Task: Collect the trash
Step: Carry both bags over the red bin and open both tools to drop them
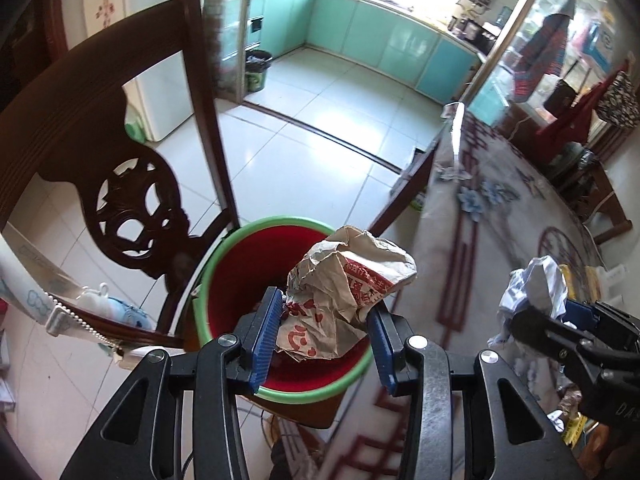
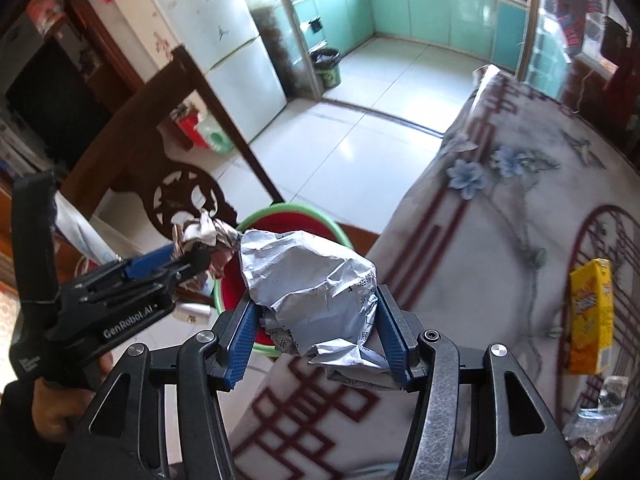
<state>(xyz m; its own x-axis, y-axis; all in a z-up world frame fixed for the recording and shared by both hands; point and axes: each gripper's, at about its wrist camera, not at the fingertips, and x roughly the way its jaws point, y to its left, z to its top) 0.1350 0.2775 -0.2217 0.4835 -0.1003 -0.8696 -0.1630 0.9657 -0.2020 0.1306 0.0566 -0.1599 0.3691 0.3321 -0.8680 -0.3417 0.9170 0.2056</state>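
Note:
My left gripper (image 1: 322, 336) is shut on a crumpled brown paper wrapper with red print (image 1: 344, 292) and holds it right over the red bucket with a green rim (image 1: 236, 272). My right gripper (image 2: 316, 332) is shut on a crumpled silvery-white paper ball (image 2: 312, 292), above the table edge just right of the bucket (image 2: 280, 220). In the right wrist view the left gripper (image 2: 188, 258) shows at left with its wrapper (image 2: 204, 236). In the left wrist view the right gripper (image 1: 560, 312) shows at right with its paper ball (image 1: 532, 288).
A dark carved wooden chair (image 1: 132, 208) stands behind the bucket. The table with a floral red-patterned cloth (image 2: 500, 208) lies to the right, with a yellow carton (image 2: 592, 316) and small wrappers (image 2: 592, 428) on it. A tiled floor and kitchen lie beyond.

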